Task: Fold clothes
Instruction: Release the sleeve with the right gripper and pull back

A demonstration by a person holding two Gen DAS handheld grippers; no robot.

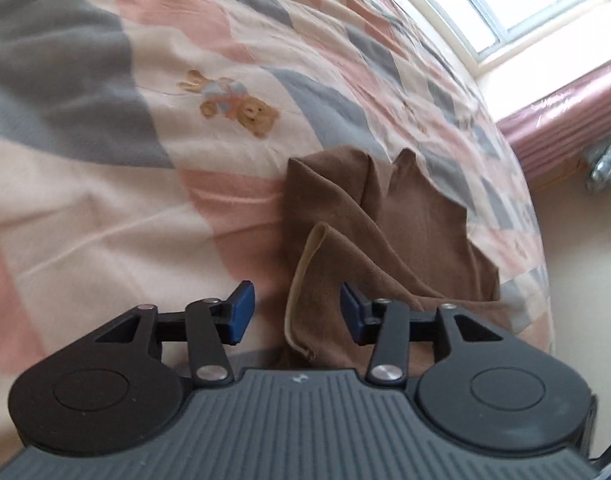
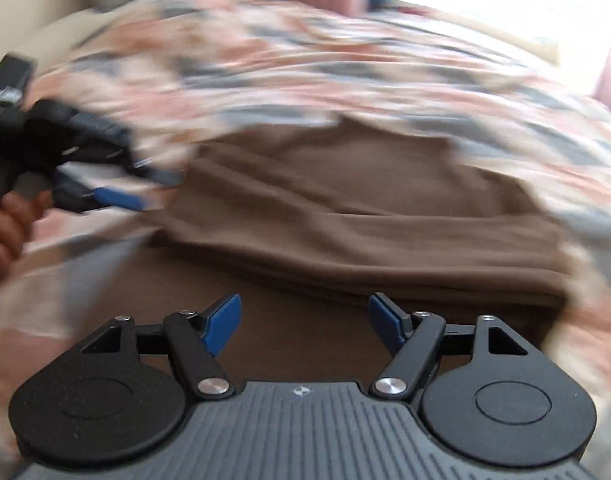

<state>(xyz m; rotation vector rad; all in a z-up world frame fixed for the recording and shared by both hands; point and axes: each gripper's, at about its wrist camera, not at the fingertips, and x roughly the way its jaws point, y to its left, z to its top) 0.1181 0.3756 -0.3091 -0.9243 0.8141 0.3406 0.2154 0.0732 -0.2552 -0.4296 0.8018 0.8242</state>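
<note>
While both grippers gape, one brown garment (image 1: 405,216) lies on one quilt (image 1: 105,200).

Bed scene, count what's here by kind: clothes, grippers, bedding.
Clothes: 1, the brown garment lying on the bed
Grippers: 2, the left gripper and the right gripper, both open
Bedding: 1, the patchwork quilt
Total: 4

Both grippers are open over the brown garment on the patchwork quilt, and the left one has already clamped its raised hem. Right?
Not quite. The left gripper has not clamped anything: in the left wrist view the brown garment's raised hem stands between its open fingers. The right gripper is open too, above the patchwork quilt.
</note>
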